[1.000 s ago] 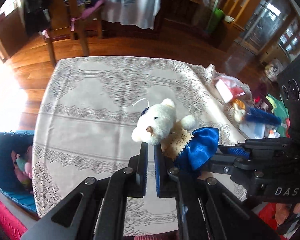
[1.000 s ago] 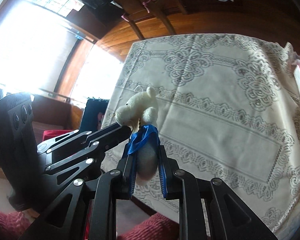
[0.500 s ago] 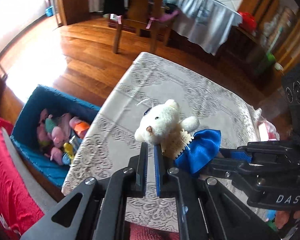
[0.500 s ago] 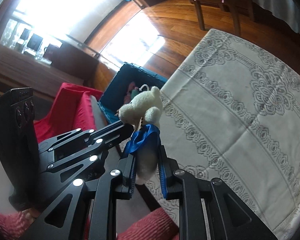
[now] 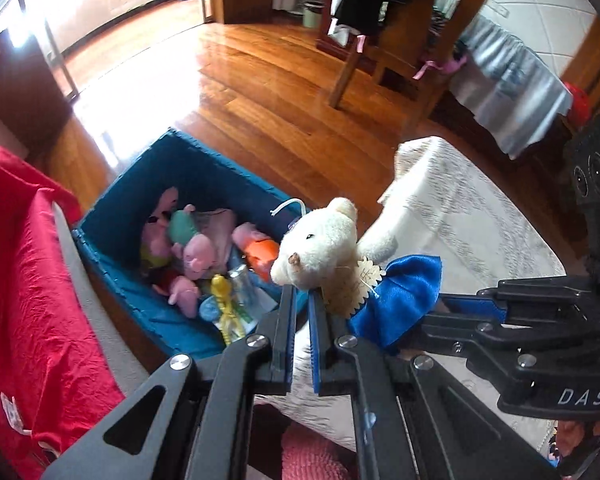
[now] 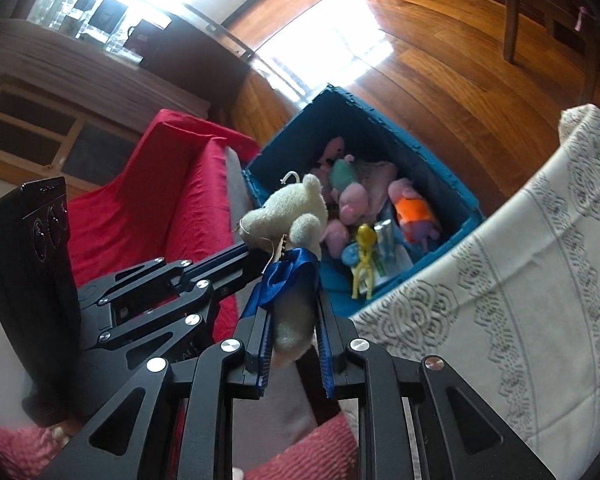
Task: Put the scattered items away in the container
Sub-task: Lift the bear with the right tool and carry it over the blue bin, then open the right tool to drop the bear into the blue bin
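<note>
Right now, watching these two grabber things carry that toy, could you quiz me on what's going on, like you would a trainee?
1. True or false: the white teddy bear is gripped by both the left gripper and the right gripper.
2. What lies in the blue bin? A) books B) soft toys C) nothing
3. Fill in: the bear's bow is ____ in colour.

Key: 1 true, each gripper is closed on part of the bear. 2 B, pink plush toys and other small things. 3 blue.
</note>
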A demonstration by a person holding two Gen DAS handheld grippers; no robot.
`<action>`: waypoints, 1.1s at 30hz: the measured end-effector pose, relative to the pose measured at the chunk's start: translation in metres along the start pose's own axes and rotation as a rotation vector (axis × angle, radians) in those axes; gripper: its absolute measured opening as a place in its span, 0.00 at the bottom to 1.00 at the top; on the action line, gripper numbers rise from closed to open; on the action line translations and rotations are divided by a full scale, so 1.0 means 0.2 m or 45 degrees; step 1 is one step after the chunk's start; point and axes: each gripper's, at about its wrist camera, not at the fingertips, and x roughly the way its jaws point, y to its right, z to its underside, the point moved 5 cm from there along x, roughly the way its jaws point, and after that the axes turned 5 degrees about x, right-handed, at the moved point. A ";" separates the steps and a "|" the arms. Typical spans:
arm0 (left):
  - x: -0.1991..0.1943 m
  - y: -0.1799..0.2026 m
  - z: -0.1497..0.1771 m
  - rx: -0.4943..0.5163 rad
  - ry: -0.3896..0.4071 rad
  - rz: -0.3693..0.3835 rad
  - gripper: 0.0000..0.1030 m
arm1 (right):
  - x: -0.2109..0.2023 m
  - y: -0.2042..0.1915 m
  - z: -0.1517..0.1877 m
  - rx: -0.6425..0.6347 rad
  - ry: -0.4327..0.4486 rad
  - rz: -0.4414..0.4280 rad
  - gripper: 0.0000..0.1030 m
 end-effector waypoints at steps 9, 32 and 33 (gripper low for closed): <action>0.28 -0.51 -0.11 -0.097 -0.074 -0.011 0.06 | 0.49 -0.12 -0.34 -0.034 -0.124 0.004 0.19; 0.67 -1.10 -0.10 -0.268 -0.224 -0.049 0.08 | 1.08 -0.17 -0.58 -0.135 -0.259 0.188 0.26; 0.67 -1.12 -0.09 -0.279 -0.235 -0.058 0.17 | 1.08 -0.17 -0.58 -0.133 -0.259 0.201 0.37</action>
